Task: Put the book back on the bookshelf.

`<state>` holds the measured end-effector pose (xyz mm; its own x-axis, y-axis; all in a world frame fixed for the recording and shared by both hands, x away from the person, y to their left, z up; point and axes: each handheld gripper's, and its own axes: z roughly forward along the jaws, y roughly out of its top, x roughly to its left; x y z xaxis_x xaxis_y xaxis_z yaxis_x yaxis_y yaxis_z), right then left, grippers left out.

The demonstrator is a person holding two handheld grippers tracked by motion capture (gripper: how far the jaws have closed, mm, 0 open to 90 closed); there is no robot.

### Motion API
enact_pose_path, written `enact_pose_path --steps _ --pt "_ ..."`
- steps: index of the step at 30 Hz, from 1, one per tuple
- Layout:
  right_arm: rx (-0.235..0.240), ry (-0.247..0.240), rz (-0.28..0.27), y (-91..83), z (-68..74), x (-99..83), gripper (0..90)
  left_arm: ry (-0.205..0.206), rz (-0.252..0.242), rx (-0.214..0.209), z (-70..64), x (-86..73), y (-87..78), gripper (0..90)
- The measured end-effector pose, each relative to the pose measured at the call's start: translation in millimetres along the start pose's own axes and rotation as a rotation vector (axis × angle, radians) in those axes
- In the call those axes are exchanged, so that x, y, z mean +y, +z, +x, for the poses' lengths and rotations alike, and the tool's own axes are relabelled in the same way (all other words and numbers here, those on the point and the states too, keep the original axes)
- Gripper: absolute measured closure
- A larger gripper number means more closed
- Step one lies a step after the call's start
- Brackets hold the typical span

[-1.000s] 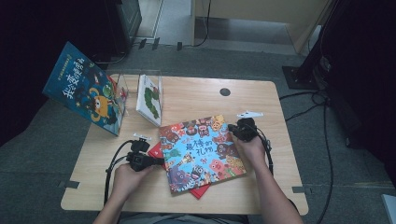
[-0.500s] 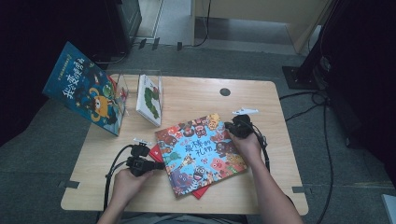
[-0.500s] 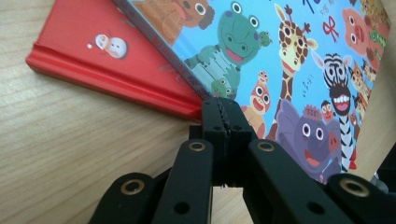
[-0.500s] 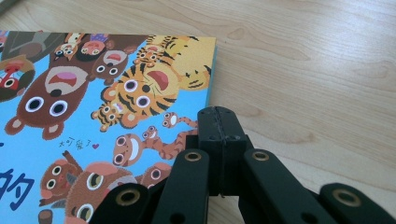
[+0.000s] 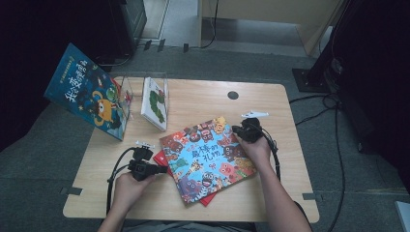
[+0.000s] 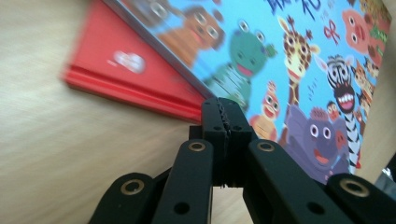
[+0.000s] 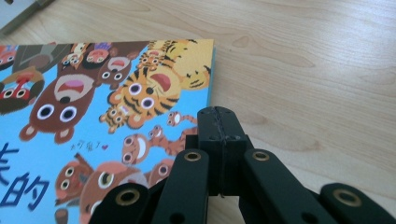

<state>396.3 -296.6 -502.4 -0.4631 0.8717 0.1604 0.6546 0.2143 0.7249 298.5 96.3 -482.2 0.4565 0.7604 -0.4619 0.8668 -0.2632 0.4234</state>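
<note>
Lab/studio; grey carpet point(image 5: 203, 58), floor cables point(image 5: 338, 159), equipment stand point(image 5: 329, 63)

Animal book point(image 5: 208, 157): large, thin picture book with a blue cover crowded with cartoon animals and dark Chinese lettering.
Animal book, pose: lying flat, cover up, turned askew so one corner points to the near edge of the table.
Animal book, place: near the middle of the table, resting on top of the red book.
Red book point(image 6: 135, 77): flat and closed, mostly covered; its red corner sticks out at the left, another tip at the near side.
</note>
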Motion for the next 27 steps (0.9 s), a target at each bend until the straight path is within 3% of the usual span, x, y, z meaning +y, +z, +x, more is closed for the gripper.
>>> enact_pose_path --steps 6,12,27 --pt "0.006 -0.02 0.0 -14.9 2.9 -11.7 90.0 -0.003 -0.031 0.009 16.5 14.4 -9.7 90.0" --pt "0.009 -0.002 -0.003 -32.0 4.6 -28.4 90.0 0.017 -0.018 0.027 25.2 32.7 -7.1 90.0" --pt "-0.003 0.053 -0.019 -81.7 16.5 -77.0 90.0 0.043 -0.034 -0.022 38.3 64.2 -13.5 89.4"
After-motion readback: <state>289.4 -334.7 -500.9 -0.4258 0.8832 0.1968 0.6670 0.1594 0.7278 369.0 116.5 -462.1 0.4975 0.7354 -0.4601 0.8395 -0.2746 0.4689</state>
